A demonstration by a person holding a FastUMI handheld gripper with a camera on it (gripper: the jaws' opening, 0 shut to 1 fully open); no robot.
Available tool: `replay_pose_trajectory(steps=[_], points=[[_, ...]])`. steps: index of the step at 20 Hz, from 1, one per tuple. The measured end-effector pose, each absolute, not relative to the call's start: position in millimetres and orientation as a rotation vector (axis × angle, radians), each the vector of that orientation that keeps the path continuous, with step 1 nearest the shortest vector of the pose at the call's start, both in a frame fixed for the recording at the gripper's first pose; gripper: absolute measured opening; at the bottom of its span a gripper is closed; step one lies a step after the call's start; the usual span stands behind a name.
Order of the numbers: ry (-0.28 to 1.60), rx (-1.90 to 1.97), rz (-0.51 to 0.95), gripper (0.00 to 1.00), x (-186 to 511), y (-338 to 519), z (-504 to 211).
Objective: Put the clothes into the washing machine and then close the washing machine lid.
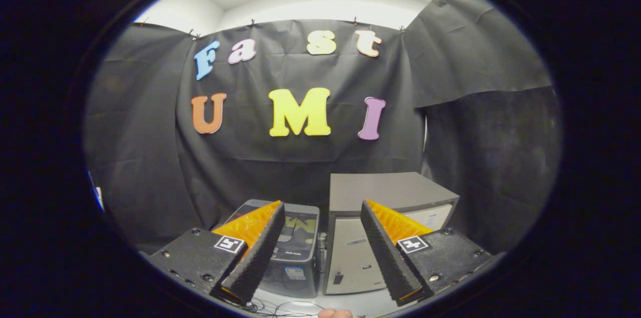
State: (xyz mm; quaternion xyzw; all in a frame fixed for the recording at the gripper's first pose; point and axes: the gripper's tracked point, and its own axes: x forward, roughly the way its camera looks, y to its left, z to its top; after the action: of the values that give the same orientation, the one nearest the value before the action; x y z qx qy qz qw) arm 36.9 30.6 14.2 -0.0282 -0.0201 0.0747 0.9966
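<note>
We are holding the gripper (323, 210) level, its two fingers standing wide apart with nothing between them, pointing toward the back wall of the booth. Beyond the fingers, at about eleven o'clock from their gap, the small washing machine (295, 253) is sitting on the pale tabletop (350, 303), its dark see-through lid (300, 223) lying flat and closed on top. Just beside it, at about one o'clock, a grey boxy cabinet (385, 208) is standing taller than the machine. Thin cables (280, 306) are trailing on the table near the finger bases at six o'clock. We cannot tell where the clothes are lying.
</note>
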Motion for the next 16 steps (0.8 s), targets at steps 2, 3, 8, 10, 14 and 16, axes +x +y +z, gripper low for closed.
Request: replay_pose_trajectory(steps=[2, 3, 8, 10, 14, 16], points=[[-0.024, -0.04, 0.174, 0.96, 31, 25, 10], [-0.023, -0.039, 0.18, 0.96, 28, 22, 9], [-0.029, -0.059, 0.213, 0.96, 23, 17, 9], [-0.036, -0.066, 0.222, 0.96, 25, 17, 13], [-0.049, -0.059, 0.234, 0.96, 28, 16, 18], [-0.054, -0.069, 0.237, 0.96, 30, 17, 19]])
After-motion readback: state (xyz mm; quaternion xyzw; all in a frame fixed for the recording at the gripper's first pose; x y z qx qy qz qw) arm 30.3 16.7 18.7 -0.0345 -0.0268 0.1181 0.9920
